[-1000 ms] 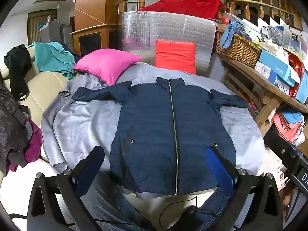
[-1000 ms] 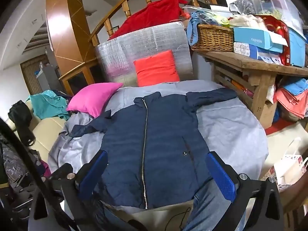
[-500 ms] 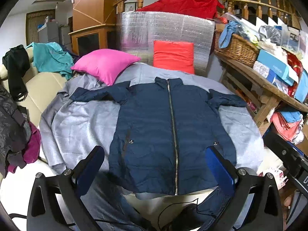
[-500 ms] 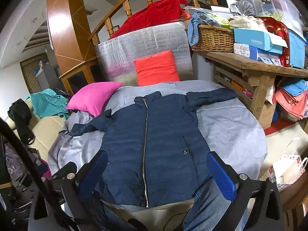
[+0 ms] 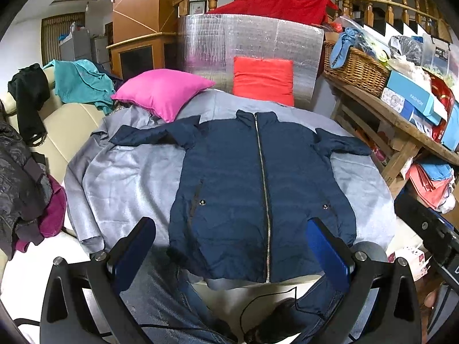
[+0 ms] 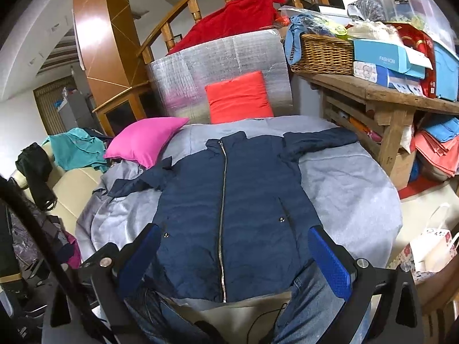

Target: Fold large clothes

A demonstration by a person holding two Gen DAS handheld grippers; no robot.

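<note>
So I've got the navy jacket (image 5: 246, 183) laid out flat, front up and zipped, on the grey sheet (image 5: 126, 177) covering the table. Collar points to 12 o'clock, hem sits at 6 near the table edge. Both sleeves are spread out sideways, one toward 10 o'clock, the other toward 2.

My left gripper (image 5: 231, 250) hangs just above the hem end with its blue fingers (image 5: 134, 243) spread wide, nothing between them. Same deal with my right gripper (image 6: 233, 258): fingers (image 6: 328, 258) wide apart, holding nothing, looking down over the bottom of the jacket. Neither one is touching the fabric as far as I can tell.

Around the jacket: a pink cushion (image 5: 160, 91) at about 10 o'clock, resting on the sheet just beside the sleeve, and an orange-red cushion (image 5: 262, 78) at 12, propped against a silver foil panel (image 5: 243, 40). Over at 2 o'clock there's a wooden shelf (image 5: 401, 120) with a wicker basket (image 5: 355, 71) and some boxes on it. My jeans (image 5: 160, 295) show at 6 o'clock, below the hem.
</note>
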